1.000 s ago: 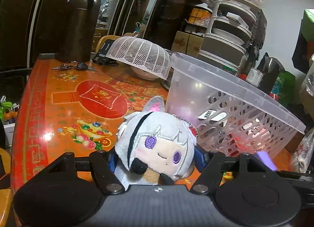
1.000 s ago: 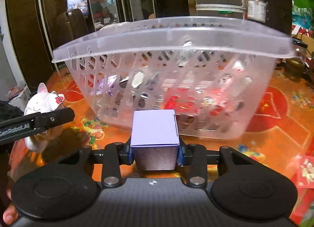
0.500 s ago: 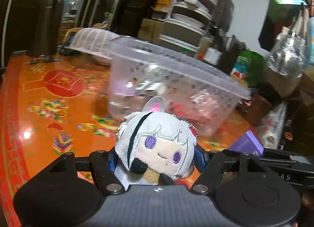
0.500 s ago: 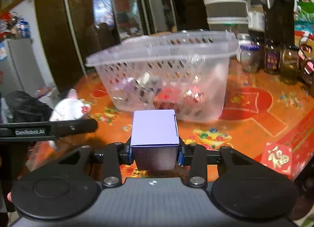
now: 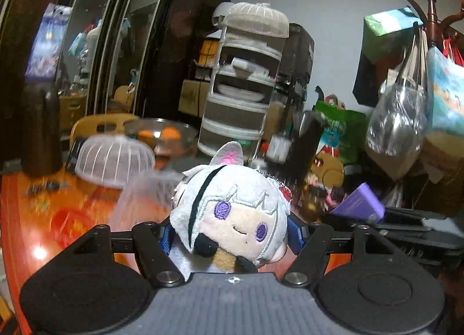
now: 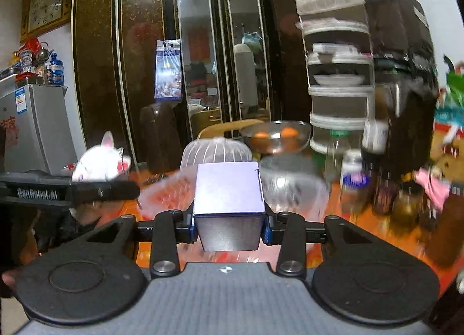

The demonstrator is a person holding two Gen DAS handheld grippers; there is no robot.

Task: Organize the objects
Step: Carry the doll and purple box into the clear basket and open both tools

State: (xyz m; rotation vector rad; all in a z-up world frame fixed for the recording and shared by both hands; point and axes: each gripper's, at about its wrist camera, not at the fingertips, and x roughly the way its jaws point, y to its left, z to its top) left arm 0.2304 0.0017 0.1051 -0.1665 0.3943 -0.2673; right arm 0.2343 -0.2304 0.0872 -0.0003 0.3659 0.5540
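My left gripper pinches the plush, face toward the camera; my right gripper clamps the purple box, upright. Both have lifted; the basket, badly blurred, now seems lower.

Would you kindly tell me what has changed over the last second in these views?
Both hand-held grippers rose and pulled back from the clear basket, which dropped low and blurred in both views. Unchanged: the left hand-held gripper still grips the plush doll, the right hand-held gripper the purple box.
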